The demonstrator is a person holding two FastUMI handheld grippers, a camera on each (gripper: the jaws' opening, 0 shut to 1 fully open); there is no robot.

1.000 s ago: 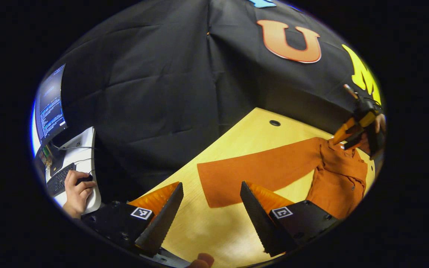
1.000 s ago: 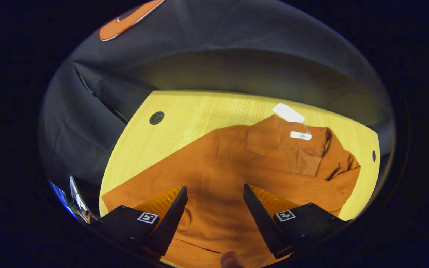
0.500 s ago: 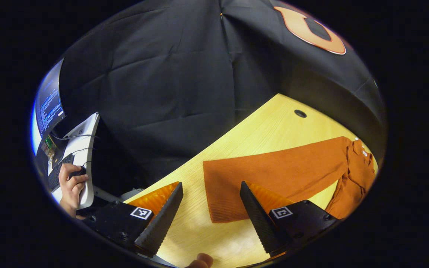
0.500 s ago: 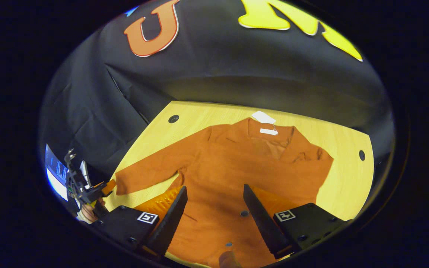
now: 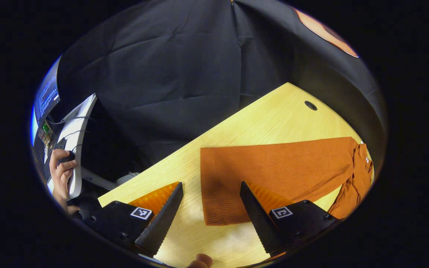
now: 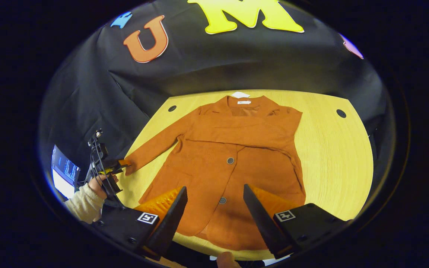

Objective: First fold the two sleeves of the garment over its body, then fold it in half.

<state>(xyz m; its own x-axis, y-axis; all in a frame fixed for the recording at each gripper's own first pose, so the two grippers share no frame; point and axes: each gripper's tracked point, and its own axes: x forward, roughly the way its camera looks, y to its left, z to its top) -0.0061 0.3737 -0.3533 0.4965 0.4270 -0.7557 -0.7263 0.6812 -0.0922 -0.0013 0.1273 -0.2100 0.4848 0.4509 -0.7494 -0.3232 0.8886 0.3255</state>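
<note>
Sleeve cuff (image 5: 214, 186) between open left gripper (image 5: 211, 212) fingers.

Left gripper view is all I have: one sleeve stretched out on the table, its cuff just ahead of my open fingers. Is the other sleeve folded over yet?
Observer: Yes. In the right gripper view the other sleeve lies folded across the chest of the garment.
Operator: Where is the right gripper?
Observer: The right gripper is open over the garment's lower front, gripping nothing.
Operator: Is the body lying flat?
Observer: Mostly. The front is closed, with a button showing at its middle, and the hem reaches close to the near edge of the table.
</note>
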